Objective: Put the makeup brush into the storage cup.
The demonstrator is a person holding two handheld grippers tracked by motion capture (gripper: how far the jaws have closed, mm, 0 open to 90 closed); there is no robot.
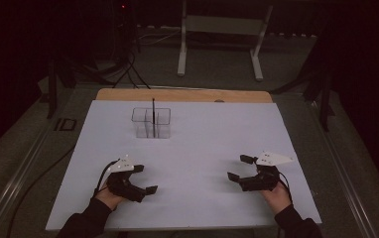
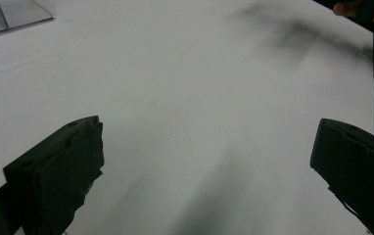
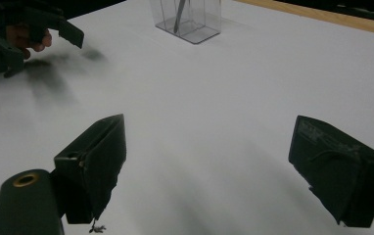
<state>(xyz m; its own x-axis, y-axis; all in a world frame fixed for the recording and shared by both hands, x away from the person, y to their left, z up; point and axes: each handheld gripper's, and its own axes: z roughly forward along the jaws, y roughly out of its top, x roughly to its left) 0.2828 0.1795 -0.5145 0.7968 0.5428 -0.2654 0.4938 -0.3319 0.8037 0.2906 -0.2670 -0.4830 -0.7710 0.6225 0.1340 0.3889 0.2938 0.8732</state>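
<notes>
A person's two hand-held grippers rested low on the white tabletop [image 1: 187,144], well on the near side of a clear divided holder [image 1: 151,122] that stood toward the far edge; one dark, slender stick-like item [image 1: 154,111] stood upright in the holder, against its middle partition; the left gripper [image 1: 144,179] lay nearer the holder's left side, the right gripper [image 1: 241,167] out to its right, both well apart from it; the jaws of each were spread wide with nothing between them, as the left gripper view and the right gripper view both showed bare white surface in the gap; counted, there were two grippers, one holder, one stick in it, and a wooden board [image 1: 182,94] edging out beyond the holder; the risk from here, by the look of it, lay in the holder itself: light and transparent in dim light, it could slide or tip if a jaw nudged its wall on the way in, and the thin stick could slip from a loose or off-centre pinch, or lever the holder over if drawn out at an angle.
</notes>
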